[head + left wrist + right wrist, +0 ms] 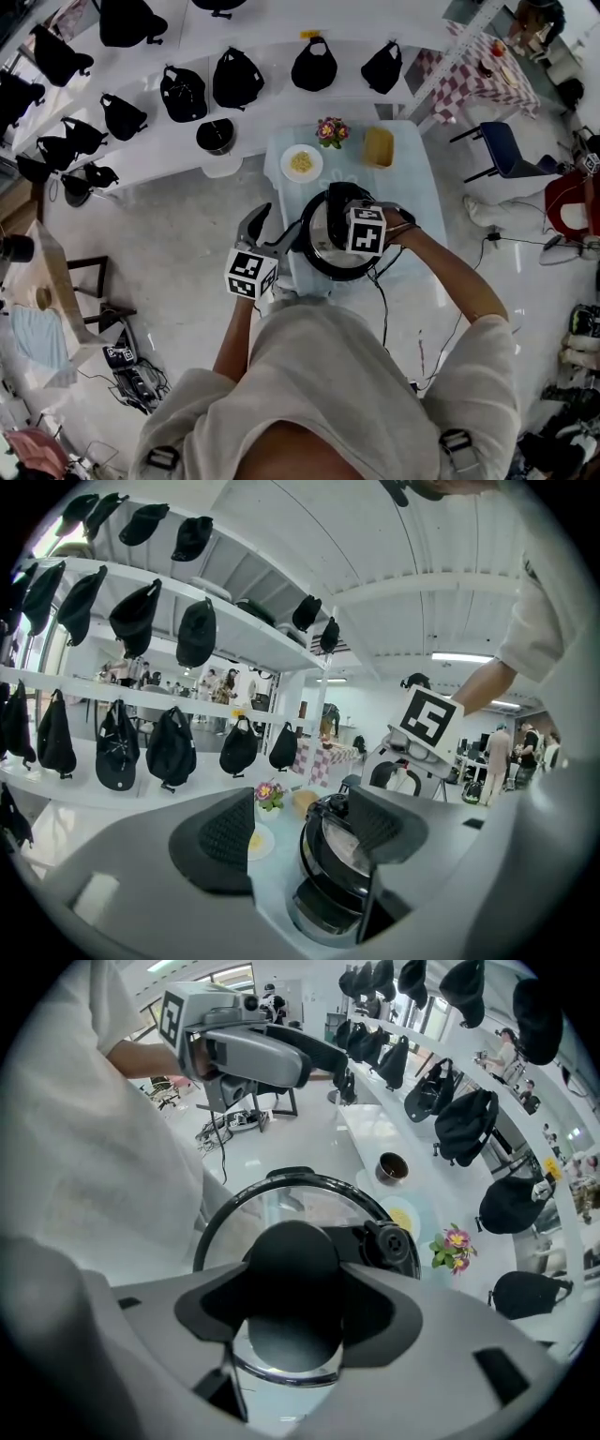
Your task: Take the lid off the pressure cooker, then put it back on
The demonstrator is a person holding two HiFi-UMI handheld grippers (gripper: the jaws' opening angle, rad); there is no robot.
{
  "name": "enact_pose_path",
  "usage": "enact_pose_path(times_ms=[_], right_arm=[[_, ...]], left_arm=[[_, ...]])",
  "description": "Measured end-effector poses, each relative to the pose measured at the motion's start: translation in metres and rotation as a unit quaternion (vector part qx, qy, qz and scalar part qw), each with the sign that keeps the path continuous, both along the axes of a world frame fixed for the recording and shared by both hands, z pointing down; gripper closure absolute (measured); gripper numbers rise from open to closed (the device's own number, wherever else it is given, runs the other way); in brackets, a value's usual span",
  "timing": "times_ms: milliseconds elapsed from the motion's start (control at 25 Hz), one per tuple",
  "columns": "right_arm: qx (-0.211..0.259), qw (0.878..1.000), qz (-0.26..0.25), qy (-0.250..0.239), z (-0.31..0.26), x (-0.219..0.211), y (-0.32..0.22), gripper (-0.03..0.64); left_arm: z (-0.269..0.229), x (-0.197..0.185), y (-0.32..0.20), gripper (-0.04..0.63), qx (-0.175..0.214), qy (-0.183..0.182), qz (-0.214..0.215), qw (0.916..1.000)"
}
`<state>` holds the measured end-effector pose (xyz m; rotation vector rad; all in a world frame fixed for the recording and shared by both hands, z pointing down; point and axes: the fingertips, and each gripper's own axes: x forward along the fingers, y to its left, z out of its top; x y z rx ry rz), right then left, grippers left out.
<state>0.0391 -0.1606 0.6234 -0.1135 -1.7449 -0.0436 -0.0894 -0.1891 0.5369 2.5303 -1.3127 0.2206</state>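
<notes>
Right gripper view: right gripper [295, 1314] pinches the lid knob [291, 1258] to lift; left gripper [305, 832] gapes beside the pressure cooker [328, 878]

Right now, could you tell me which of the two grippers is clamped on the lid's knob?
The right gripper: its jaws press the black knob from both sides, while the left gripper stands open beside the pressure cooker.

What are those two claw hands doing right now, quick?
Left gripper: open, beside the pressure cooker, holding nothing.
Right gripper: closed on the black lid knob.
</notes>
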Motion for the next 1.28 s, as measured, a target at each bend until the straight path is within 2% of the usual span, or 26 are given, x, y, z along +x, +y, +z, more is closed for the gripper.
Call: enact_pose_path(times_ms=[240,560,920,1280], right_arm=[[-0.001,1.000,0.012,0.007,-0.001,0.000,0.000,0.345],[-0.003,0.995,0.097,0.004,-0.002,0.002,-0.006,0.347],[-0.008,0.972,0.236,0.007,-0.001,0.003,-0.016,0.345],[-0.005,0.975,0.222,0.003,-0.001,0.001,-0.016,0.347]], left_arm=[[-0.003,0.001,0.002,0.298,0.002,0.000,0.004,1.0000],[-0.001,-0.005,0.003,0.298,-0.001,0.003,0.001,1.0000],[-0.003,0.003,-0.001,0.298,0.002,0.005,0.012,0.9999],[-0.003,0.010,-0.003,0.298,0.002,0.007,0.021,0.9997]])
